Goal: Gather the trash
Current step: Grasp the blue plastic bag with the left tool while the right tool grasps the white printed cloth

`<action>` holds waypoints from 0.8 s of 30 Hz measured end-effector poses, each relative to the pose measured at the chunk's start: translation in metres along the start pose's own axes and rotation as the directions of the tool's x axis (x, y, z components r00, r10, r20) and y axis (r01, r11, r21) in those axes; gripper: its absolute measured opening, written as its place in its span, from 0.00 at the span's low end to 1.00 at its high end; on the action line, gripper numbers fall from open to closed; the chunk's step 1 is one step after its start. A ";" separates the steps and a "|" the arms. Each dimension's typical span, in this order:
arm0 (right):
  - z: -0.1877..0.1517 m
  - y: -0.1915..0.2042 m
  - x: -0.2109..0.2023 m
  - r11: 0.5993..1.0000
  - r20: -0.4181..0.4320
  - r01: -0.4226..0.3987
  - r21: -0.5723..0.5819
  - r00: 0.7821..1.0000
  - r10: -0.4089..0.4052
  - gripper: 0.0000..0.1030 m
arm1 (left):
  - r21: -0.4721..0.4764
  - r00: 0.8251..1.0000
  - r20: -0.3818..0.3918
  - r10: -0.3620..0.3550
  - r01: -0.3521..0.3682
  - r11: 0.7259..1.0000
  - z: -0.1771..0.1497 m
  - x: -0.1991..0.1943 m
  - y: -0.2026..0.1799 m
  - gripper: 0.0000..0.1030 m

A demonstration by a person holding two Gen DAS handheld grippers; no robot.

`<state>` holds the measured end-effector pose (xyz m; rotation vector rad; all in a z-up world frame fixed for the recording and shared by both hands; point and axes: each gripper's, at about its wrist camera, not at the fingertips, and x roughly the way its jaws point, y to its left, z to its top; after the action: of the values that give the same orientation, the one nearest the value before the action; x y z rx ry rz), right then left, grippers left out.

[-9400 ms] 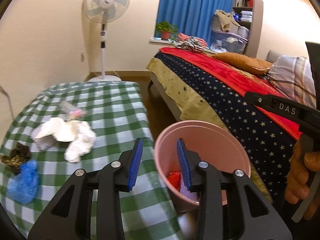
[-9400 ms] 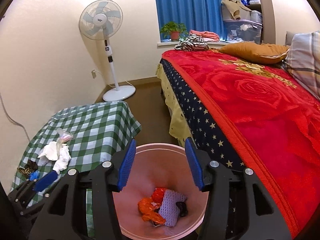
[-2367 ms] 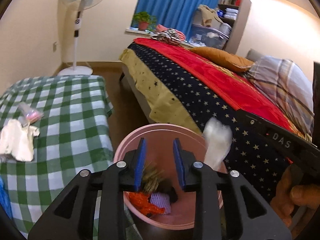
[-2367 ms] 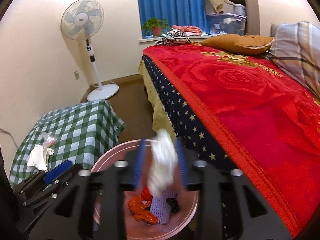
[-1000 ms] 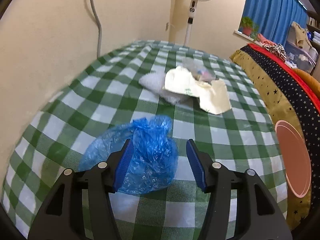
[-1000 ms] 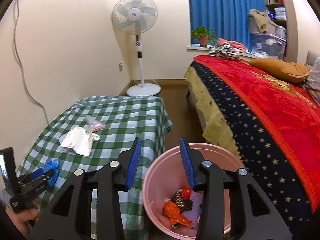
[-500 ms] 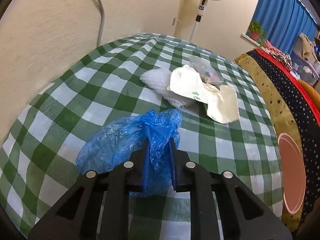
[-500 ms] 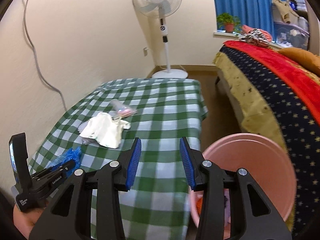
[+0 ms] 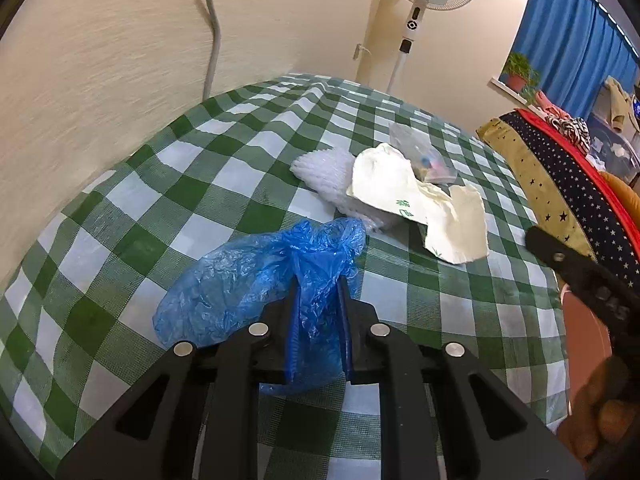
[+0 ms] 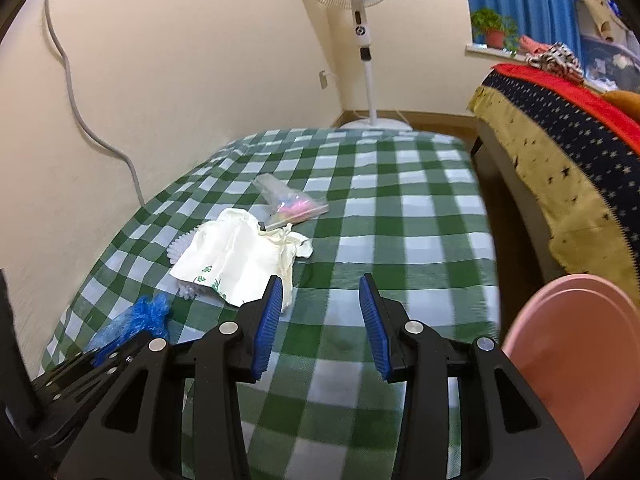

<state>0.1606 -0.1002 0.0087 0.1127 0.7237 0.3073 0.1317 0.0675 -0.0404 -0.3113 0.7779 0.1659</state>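
Observation:
My left gripper (image 9: 318,316) is shut on a crumpled blue plastic bag (image 9: 256,280) that lies on the green checked tablecloth (image 9: 200,168). The bag also shows in the right wrist view (image 10: 136,320), at the left gripper's tip. Beyond it lie a cream paper wrapper (image 9: 404,196), white foam netting (image 9: 324,168) and a clear zip bag (image 9: 424,156). My right gripper (image 10: 320,316) is open and empty above the table, just right of the cream wrapper (image 10: 232,256). The pink trash bin (image 10: 576,360) stands at the table's right edge.
A standing fan (image 10: 356,8) is in the far corner. A bed with a star-patterned cover (image 10: 560,128) runs along the right. A grey cable (image 10: 80,116) hangs down the wall at the left. The zip bag (image 10: 292,204) lies mid-table.
My left gripper has closed on the blue bag and begun to lift its pinched part. My right gripper has swung from over the bin to over the table.

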 end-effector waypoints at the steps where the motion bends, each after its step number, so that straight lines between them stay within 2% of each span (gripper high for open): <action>1: 0.000 0.001 0.005 1.000 -0.006 -0.008 0.003 1.000 0.008 0.40 | -0.002 1.000 0.002 0.003 -0.003 1.000 0.001 0.000 0.001 0.16; 15: 0.003 0.007 0.034 0.998 -0.051 -0.057 0.033 0.997 0.058 0.38 | 0.001 0.999 0.028 0.018 -0.018 1.000 0.002 -0.005 0.004 0.15; 18: 0.003 0.008 0.039 0.997 -0.067 -0.069 0.032 0.995 0.071 0.30 | -0.003 0.999 0.029 0.019 -0.019 1.000 0.003 -0.006 0.006 0.15; 20: 0.001 0.011 0.042 0.996 -0.084 -0.088 0.022 0.992 0.089 0.08 | -0.008 0.999 0.032 0.019 -0.019 1.000 0.004 -0.007 0.009 0.15; 22: 0.000 0.014 0.039 0.995 -0.083 -0.099 0.012 0.992 0.100 0.02 | -0.010 0.999 0.036 0.017 -0.017 1.000 0.006 -0.009 0.009 0.15; 24: 0.001 0.018 0.032 0.995 -0.070 -0.102 -0.006 0.992 0.101 0.02 | -0.006 0.999 0.042 0.015 -0.015 1.000 0.007 -0.011 0.008 0.15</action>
<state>0.1797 -0.0734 -0.0070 0.1306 0.7871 0.4138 0.1264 0.0773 -0.0296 -0.3059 0.7382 0.1884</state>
